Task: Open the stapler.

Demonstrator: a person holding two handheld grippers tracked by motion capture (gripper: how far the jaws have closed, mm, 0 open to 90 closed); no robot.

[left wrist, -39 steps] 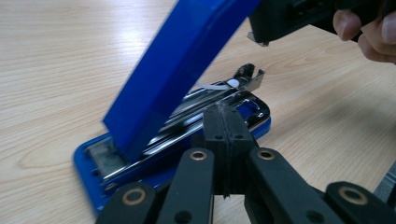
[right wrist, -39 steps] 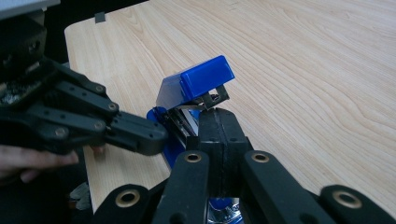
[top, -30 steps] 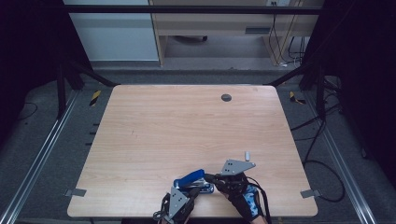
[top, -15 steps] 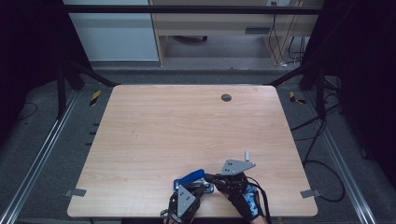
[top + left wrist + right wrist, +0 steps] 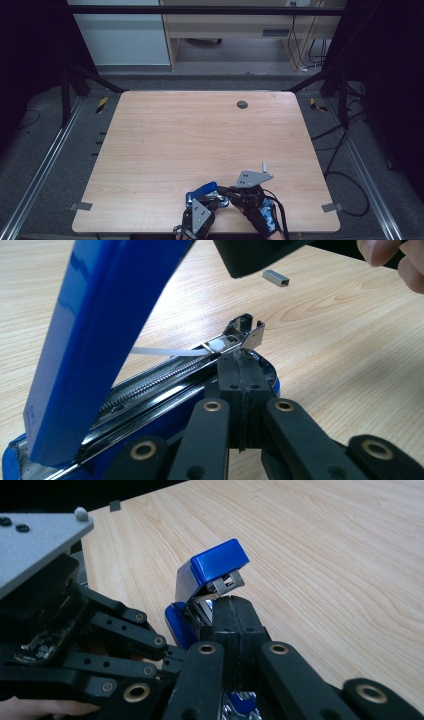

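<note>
A blue stapler sits at the near edge of the wooden table, a little right of centre, with its blue lid swung up and open so the shiny metal staple channel is bare. In the left gripper view, the left claw has its two black jaws pressed fully together, their tips resting against the front end of the channel; whether they pinch anything is unclear. In the right gripper view, the right claw is likewise closed tight, its tips touching the stapler just below the raised lid. A small strip of staples lies loose on the table just beyond the stapler. From above, both claws meet at the stapler, with the person's hands entering from the bottom edge.
</note>
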